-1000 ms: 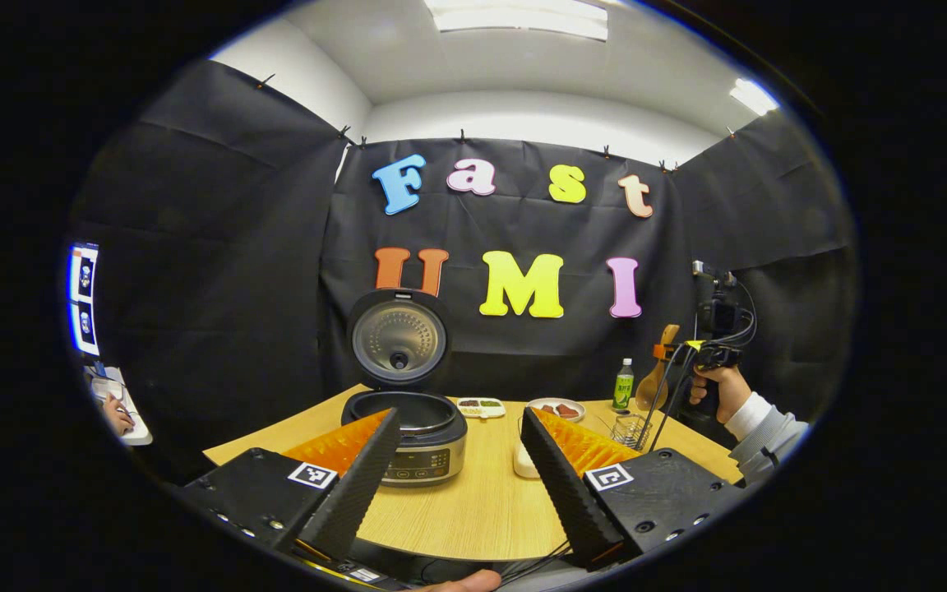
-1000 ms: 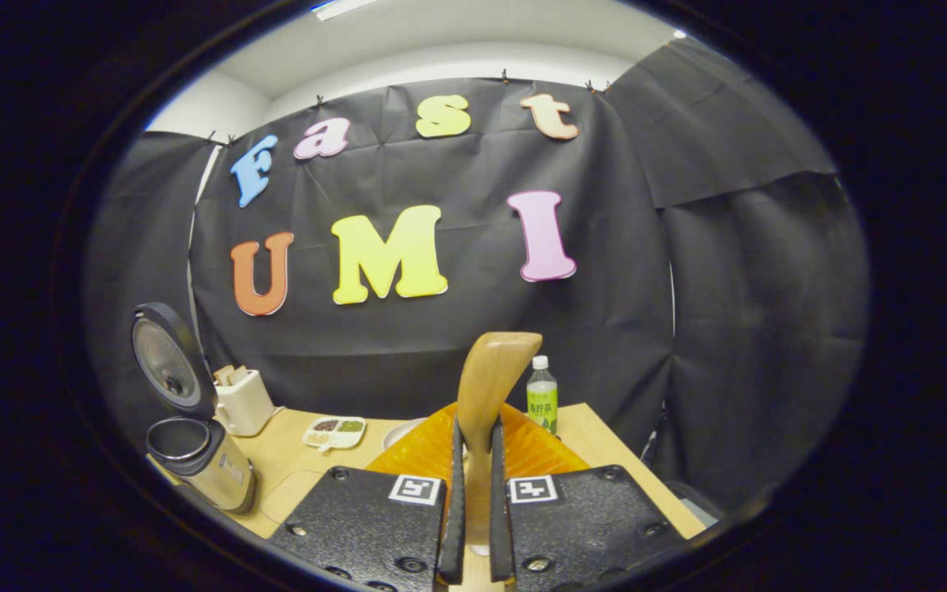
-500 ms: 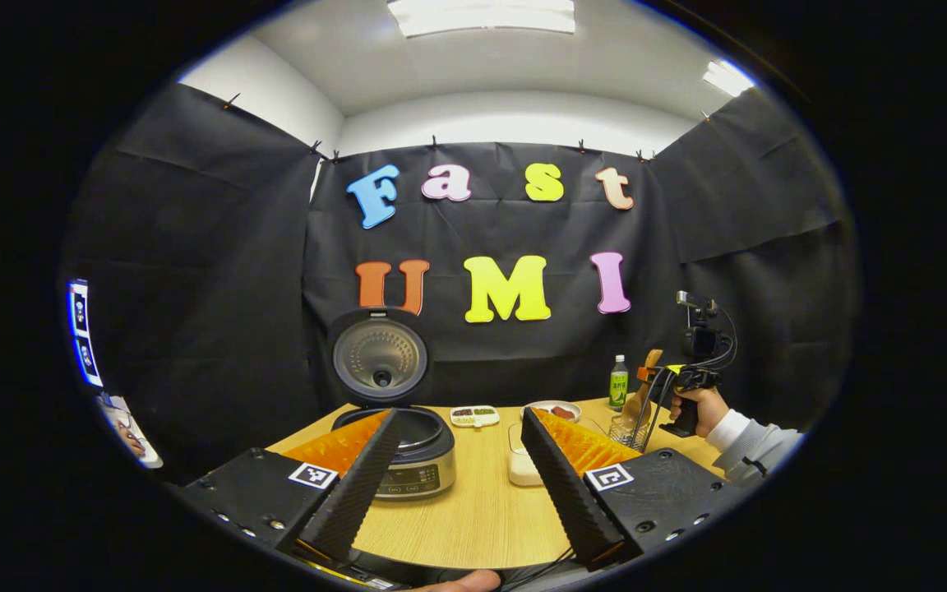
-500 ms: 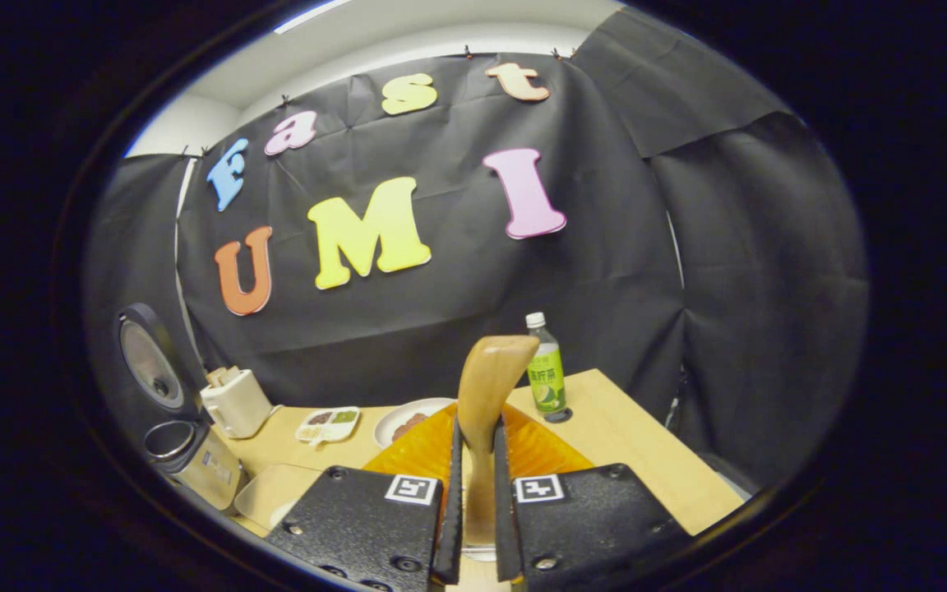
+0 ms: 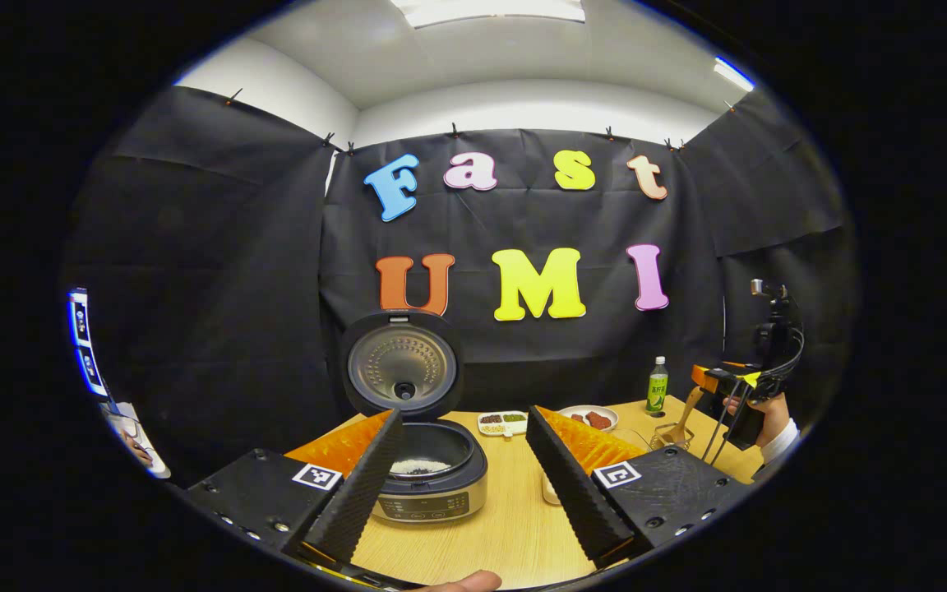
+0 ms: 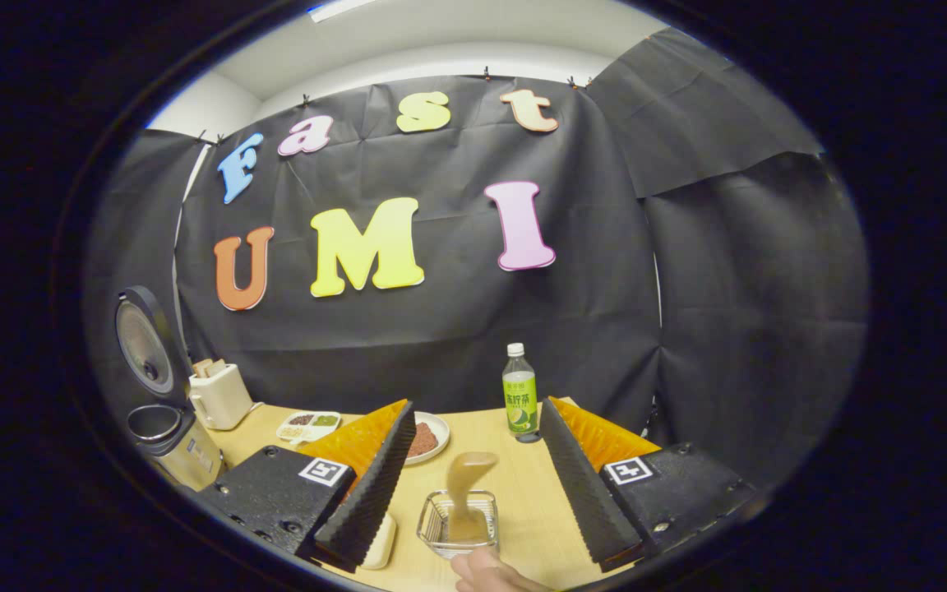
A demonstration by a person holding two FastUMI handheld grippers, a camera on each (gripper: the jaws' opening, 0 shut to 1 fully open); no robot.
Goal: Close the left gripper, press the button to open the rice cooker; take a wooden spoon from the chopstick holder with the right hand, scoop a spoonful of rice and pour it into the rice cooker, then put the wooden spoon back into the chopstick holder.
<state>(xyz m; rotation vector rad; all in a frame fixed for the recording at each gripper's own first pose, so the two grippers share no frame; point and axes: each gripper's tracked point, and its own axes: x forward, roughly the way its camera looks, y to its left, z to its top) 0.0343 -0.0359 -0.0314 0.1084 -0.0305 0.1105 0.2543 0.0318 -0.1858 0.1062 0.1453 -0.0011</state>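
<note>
A light wooden counter stands in a booth of black cloth walls under a white ceiling with light panels. On it I count one rice cooker, lid standing upright and open, with pale rice and some dark grains in the pot; one green-labelled bottle near the back; one round plate of reddish-brown food; one small divided dish holding dark and green portions; one cream container just beside the cooker; and one wire chopstick holder near the front edge. One wooden spoon stands in the holder, bowl end up, slightly blurred. The right gripper has its fingers spread wide, one on each side of the holder and spoon, touching neither. A fingertip shows at the bottom edge just below the holder. In the left gripper view, the left gripper also has its fingers wide apart and holds nothing, with the cooker seen between them; far to the right a hand holds the other gripper above the holder. A lit screen shows at the far left.
</note>
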